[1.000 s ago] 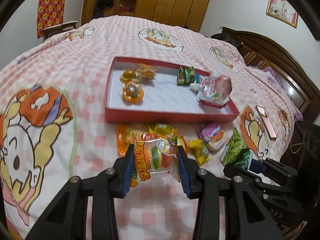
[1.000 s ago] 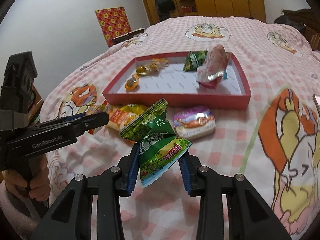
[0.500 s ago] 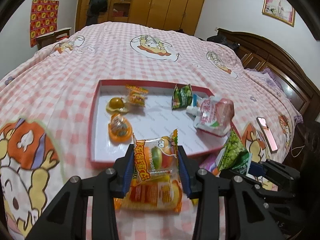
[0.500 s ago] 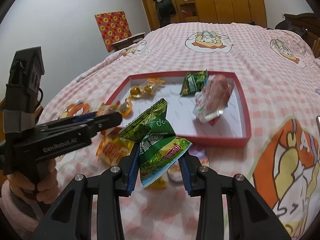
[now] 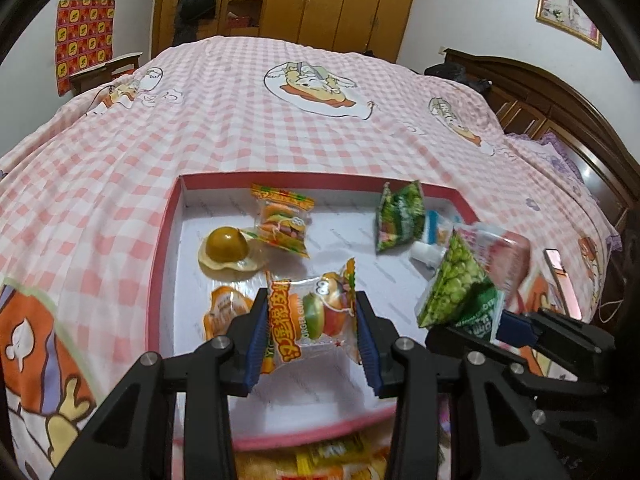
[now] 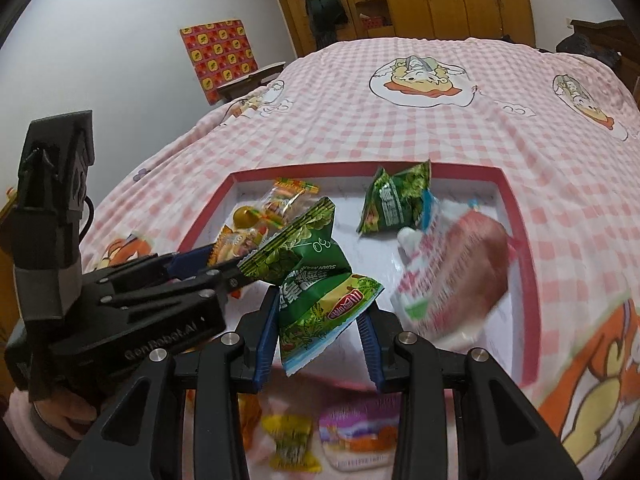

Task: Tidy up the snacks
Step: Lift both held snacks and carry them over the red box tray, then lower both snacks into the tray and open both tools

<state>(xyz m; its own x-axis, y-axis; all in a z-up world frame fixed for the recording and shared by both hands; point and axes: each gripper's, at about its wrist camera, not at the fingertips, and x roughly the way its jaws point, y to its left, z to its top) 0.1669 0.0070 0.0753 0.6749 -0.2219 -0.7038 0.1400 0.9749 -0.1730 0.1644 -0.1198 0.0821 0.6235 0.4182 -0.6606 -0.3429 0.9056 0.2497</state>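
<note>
My left gripper (image 5: 310, 322) is shut on a clear burger gummy packet (image 5: 312, 316), held above the near part of the red-rimmed white tray (image 5: 160, 256). My right gripper (image 6: 318, 320) is shut on a green pea snack bag (image 6: 316, 280), also over the tray's (image 6: 520, 240) near side; that bag (image 5: 456, 284) shows at the right of the left wrist view. Inside the tray lie another burger gummy packet (image 5: 282, 222), a round yellow jelly (image 5: 226, 246), an orange jelly cup (image 5: 222, 314), a green bag (image 5: 400, 216) and a pink drink pouch (image 6: 456, 264).
The tray rests on a bed with a pink checked cartoon sheet (image 5: 280, 112). Loose snacks lie in front of the tray: a yellow packet (image 6: 290, 438), a purple pack (image 6: 356, 432). A phone (image 5: 560, 280) lies at the right. A dark wooden headboard (image 5: 560, 100) stands far right. A hand (image 6: 60, 408) holds the left gripper.
Both grippers have moved forward from over the bed in front of the tray to over the tray, each still carrying its packet.
</note>
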